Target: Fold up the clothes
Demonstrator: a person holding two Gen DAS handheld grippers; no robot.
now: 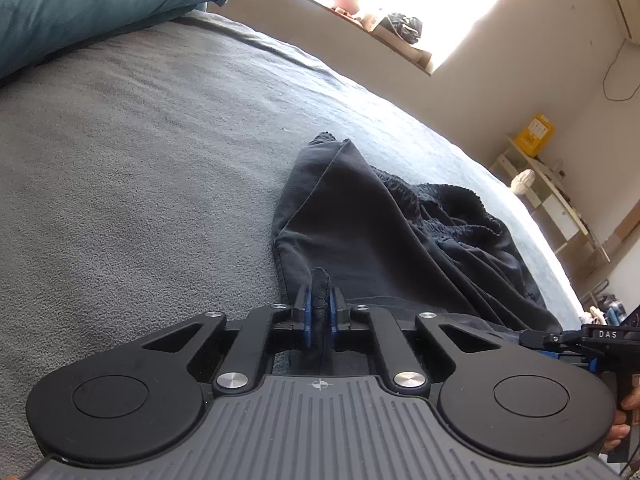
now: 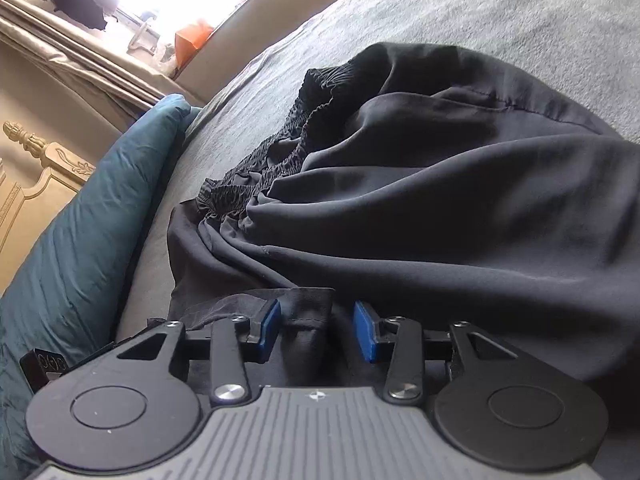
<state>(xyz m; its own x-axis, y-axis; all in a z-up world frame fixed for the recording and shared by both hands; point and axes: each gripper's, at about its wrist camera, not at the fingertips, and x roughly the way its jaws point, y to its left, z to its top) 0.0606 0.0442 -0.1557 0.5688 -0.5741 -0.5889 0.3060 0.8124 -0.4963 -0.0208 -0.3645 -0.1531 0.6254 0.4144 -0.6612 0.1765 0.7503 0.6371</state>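
Note:
A dark, crumpled pair of shorts (image 1: 380, 224) with a gathered elastic waistband (image 2: 272, 160) lies on the grey bedspread (image 1: 140, 152). My left gripper (image 1: 319, 314) is shut on a hem edge of the shorts, the cloth pinched between its blue pads. My right gripper (image 2: 316, 330) stands open at the garment's near edge; a fold of the dark cloth (image 2: 308, 320) lies between its blue pads (image 2: 366, 330) without being pressed. In the left wrist view the right gripper (image 1: 576, 338) shows at the right edge, held by a hand (image 1: 624, 416).
A teal pillow (image 1: 92, 4) lies at the head of the bed, also seen as a teal pillow (image 2: 80, 220) on the left of the right wrist view. A carved headboard (image 2: 36, 168), a bright window sill (image 1: 384, 28) and a shelf unit (image 1: 552, 192) surround the bed.

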